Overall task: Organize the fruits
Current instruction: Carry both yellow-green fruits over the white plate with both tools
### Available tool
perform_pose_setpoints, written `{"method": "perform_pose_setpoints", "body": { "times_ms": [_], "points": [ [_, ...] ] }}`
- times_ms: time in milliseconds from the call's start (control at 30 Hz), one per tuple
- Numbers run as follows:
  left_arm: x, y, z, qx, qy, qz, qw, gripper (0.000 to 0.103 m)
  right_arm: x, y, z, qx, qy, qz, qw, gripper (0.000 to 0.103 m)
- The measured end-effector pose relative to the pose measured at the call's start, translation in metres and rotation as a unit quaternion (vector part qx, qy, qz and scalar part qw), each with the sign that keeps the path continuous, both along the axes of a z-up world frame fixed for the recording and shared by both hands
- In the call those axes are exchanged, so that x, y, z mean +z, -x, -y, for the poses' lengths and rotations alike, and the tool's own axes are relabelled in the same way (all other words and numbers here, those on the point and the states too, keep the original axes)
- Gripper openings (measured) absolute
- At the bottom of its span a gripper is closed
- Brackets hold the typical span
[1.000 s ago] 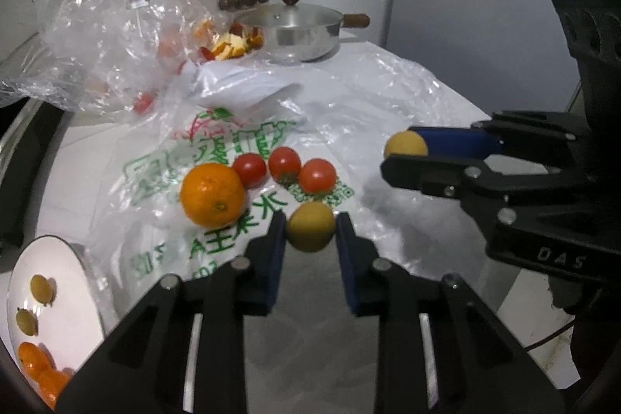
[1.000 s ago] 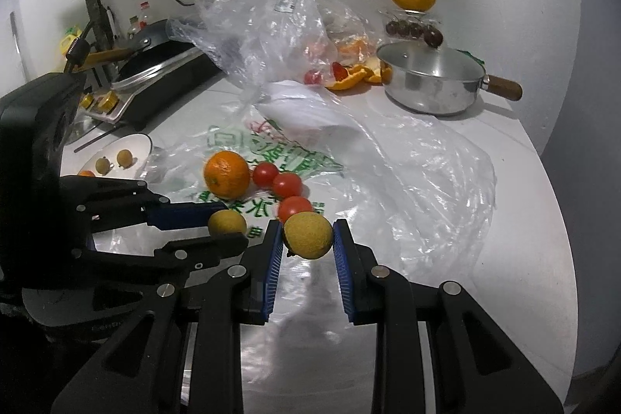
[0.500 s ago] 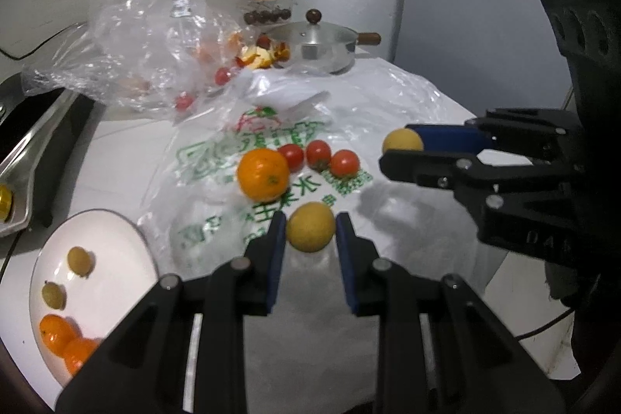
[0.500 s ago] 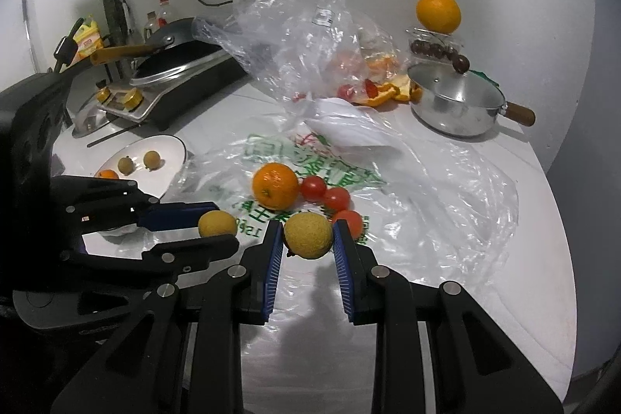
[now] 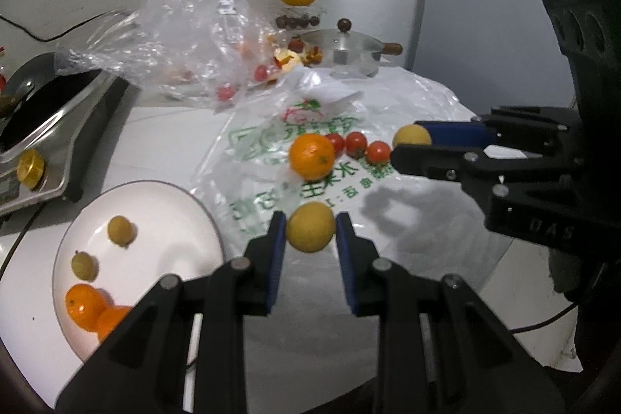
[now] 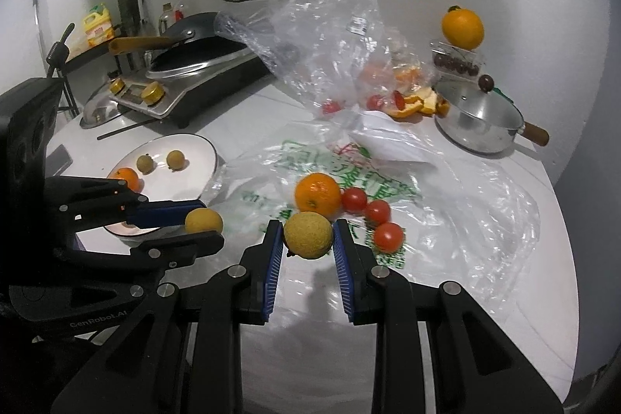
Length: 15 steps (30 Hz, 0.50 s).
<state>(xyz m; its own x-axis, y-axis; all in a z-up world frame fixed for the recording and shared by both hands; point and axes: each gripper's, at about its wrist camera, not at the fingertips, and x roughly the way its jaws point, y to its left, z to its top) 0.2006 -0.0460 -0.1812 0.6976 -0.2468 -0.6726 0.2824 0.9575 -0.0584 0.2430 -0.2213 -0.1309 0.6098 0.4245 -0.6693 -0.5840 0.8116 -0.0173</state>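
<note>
Clamping one yellow fruit (image 5: pixel 310 232) each, both sets of fingers stay shut while the white plate (image 5: pixel 174 220) has come further into view.

Left hand-held gripper (image 5: pixel 310 233): angled downward, blue pads clamped on a small yellow fruit (image 5: pixel 310 232). Right hand-held gripper (image 6: pixel 308 235): alongside, angled downward, likewise clamped on a second yellow fruit (image 6: pixel 308 234).

Each camera sits just behind its own gripper, looking forward and down over the table (image 5: pixel 163 138) from close range. The left view faces the back wall; the right looks more leftward. Both catch the plate (image 5: pixel 182 216) (image 6: pixel 202 158) and the printed bag (image 5: pixel 271 142) (image 6: pixel 310 158).
</note>
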Motion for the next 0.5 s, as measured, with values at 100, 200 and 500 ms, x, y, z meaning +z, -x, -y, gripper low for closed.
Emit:
{"method": "perform_pose_setpoints", "body": {
  "times_ms": [100, 200, 500],
  "points": [
    [0.000, 0.003, -0.009, 0.008, 0.003, 0.002, 1.0000, 0.027, 0.002, 0.003, -0.009, 0.006, 0.004, 0.000, 1.000, 0.028],
    [0.000, 0.007, -0.019, 0.017, 0.004, 0.003, 0.9998, 0.027, 0.002, 0.005, -0.016, 0.011, 0.006, 0.000, 1.000, 0.028],
    [0.000, 0.019, -0.054, 0.049, -0.002, 0.008, 0.9988, 0.027, -0.001, 0.009, -0.047, 0.034, 0.006, -0.004, 0.999, 0.028]
  ]
}}
